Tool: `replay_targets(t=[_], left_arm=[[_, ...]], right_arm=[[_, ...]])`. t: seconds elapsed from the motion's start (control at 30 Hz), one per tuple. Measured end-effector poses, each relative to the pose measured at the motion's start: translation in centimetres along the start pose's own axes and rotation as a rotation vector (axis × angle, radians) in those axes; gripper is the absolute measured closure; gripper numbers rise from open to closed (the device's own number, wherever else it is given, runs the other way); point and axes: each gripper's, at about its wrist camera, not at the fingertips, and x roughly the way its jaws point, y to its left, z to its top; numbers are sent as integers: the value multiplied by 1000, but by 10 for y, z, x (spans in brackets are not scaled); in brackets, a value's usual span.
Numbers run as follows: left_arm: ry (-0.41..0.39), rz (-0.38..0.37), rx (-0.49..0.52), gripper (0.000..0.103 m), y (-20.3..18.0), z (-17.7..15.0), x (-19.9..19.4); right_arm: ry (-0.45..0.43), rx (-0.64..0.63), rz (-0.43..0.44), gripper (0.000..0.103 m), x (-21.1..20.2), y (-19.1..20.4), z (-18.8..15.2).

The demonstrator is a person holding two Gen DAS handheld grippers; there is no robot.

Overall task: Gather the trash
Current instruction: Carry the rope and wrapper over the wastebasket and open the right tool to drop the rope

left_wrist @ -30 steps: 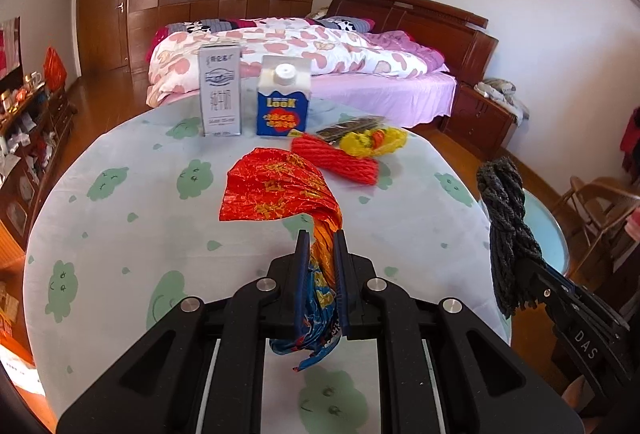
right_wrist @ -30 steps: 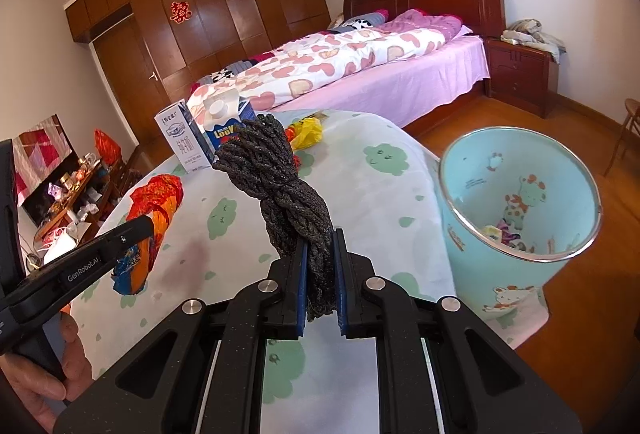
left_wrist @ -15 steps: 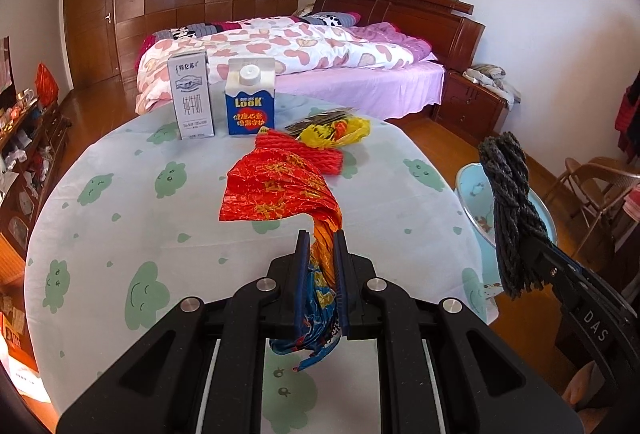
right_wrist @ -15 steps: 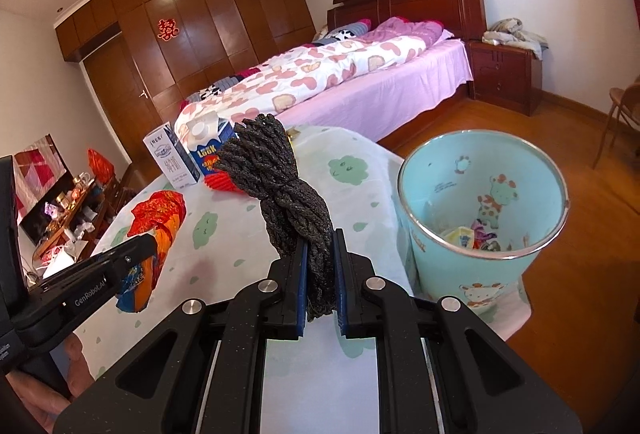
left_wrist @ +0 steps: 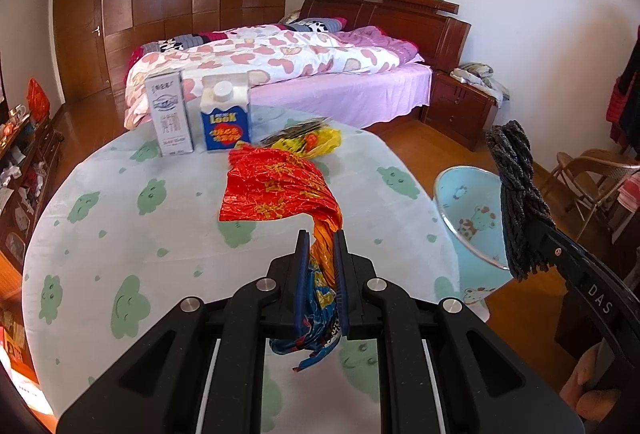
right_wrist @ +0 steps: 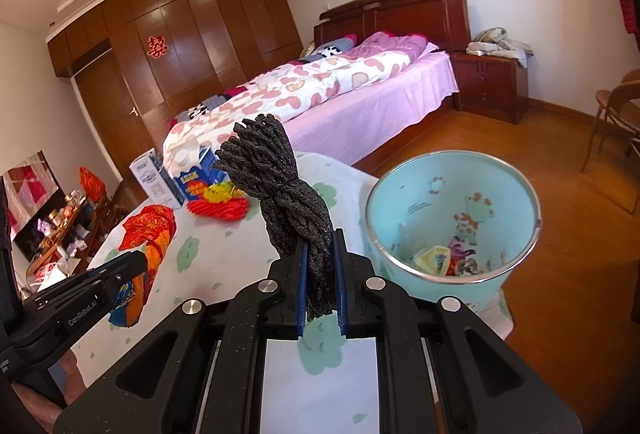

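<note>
My left gripper (left_wrist: 321, 246) is shut on a crumpled red and orange foil wrapper (left_wrist: 276, 190) and holds it above the round table (left_wrist: 120, 234). My right gripper (right_wrist: 320, 250) is shut on a bundle of dark grey rope (right_wrist: 280, 170), held up left of the light blue trash bin (right_wrist: 452, 210). The bin stands on the floor at the table's right edge and holds several wrappers. The rope (left_wrist: 516, 194) and bin (left_wrist: 468, 214) also show in the left wrist view, and the wrapper (right_wrist: 148, 234) in the right wrist view.
At the table's far side stand a white carton (left_wrist: 170, 114) and a blue milk carton (left_wrist: 226, 118), with a yellow wrapper (left_wrist: 316, 140) and a red bundle (right_wrist: 218, 208) beside them. A bed (left_wrist: 280, 74) lies behind, a nightstand (left_wrist: 460, 110) and chairs (left_wrist: 588, 178) to the right.
Both grippers have drawn back and up from the table with their loads. The right gripper has swung toward the bin, which now shows larger and nearer.
</note>
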Motion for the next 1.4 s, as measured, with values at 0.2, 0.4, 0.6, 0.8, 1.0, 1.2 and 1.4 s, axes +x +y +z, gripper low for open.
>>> replay_targets(t=[0.2, 0.4, 0.6, 0.8, 1.0, 1.2, 1.4], left_arm=[[-13, -20, 40, 91, -23, 11, 4], [-25, -34, 83, 91, -48, 19, 9], [-25, -49, 117, 91, -69, 24, 17], [-24, -70, 141, 91, -88, 27, 23], [-19, -85, 155, 91, -104, 31, 31], [-4, -103, 162, 91, -119, 33, 43], [5, -119, 177, 91, -135, 36, 55]], right_arm=[[-26, 31, -34, 90, -4, -21, 10], [-42, 56, -64, 90, -7, -38, 15], [-48, 90, -105, 90, -9, -62, 21], [-41, 121, -139, 90, -6, -80, 23], [-46, 148, -167, 90, -6, -98, 23], [-47, 175, -198, 90, -4, -112, 23], [-41, 194, -216, 90, -1, -128, 23]])
